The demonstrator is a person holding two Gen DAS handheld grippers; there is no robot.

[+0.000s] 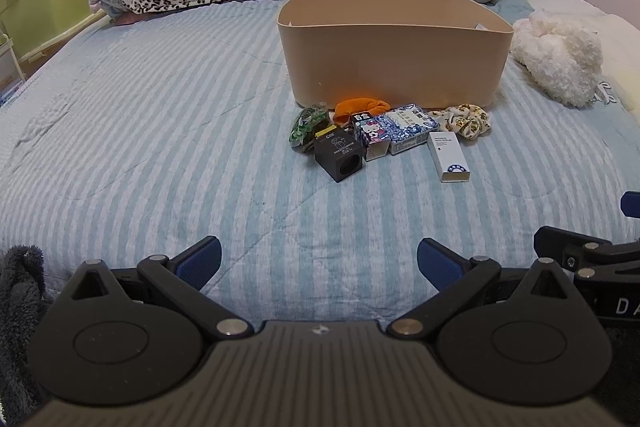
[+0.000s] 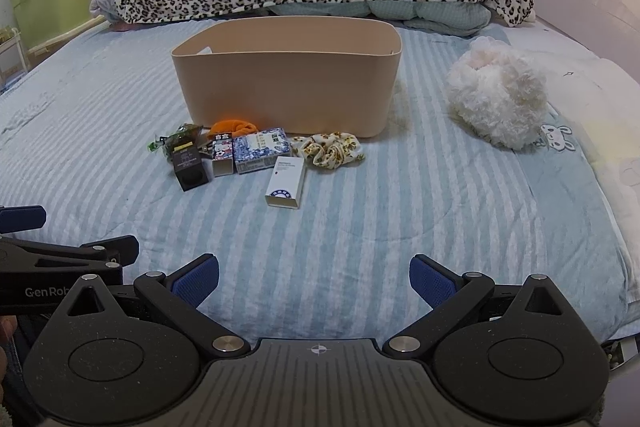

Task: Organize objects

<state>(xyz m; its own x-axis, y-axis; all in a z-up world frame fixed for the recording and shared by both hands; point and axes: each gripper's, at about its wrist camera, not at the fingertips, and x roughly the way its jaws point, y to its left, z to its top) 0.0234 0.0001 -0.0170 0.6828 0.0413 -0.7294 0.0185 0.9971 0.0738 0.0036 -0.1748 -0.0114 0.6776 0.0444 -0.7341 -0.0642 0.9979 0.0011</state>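
Nothing is sorted yet: both claws, left (image 1: 319, 261) and right (image 2: 314, 277), gape empty, small boxes (image 2: 260, 149) and scrunchie (image 2: 330, 149) lying ahead before the tan bin (image 2: 286, 91).

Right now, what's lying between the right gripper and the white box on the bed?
Nothing: only bare striped bedspread lies between the open right gripper and the white box, which lies nearest of the small items. The right wrist view shows it.

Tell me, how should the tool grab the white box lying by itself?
Probably across the white box's two long sides, coming down from above with the open right tool. It lies flat on the striped bedspread, narrow, apart from the other items.
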